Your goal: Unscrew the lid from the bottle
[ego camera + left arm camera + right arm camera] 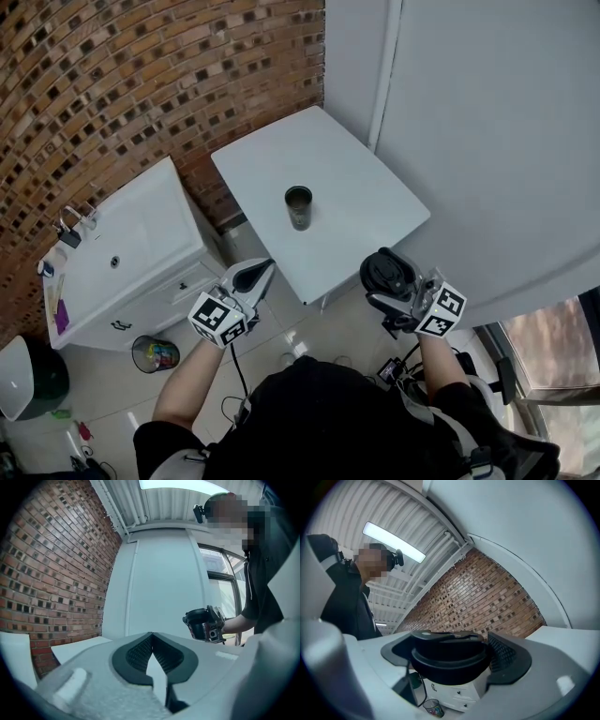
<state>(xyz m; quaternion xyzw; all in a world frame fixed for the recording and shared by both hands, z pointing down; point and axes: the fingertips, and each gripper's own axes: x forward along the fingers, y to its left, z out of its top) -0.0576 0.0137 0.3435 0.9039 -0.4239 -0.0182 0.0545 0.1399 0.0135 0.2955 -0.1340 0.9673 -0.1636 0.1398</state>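
Black lid [447, 660] is off the bottle [299, 207] and clamped in the right hand-held gripper [388, 277], near the white desk's [356, 187] edge. The dark bottle stands upright mid-desk, top open. The left hand-held gripper [255, 274] is closed on nothing. A small bin [154, 354] holds colourful bits.
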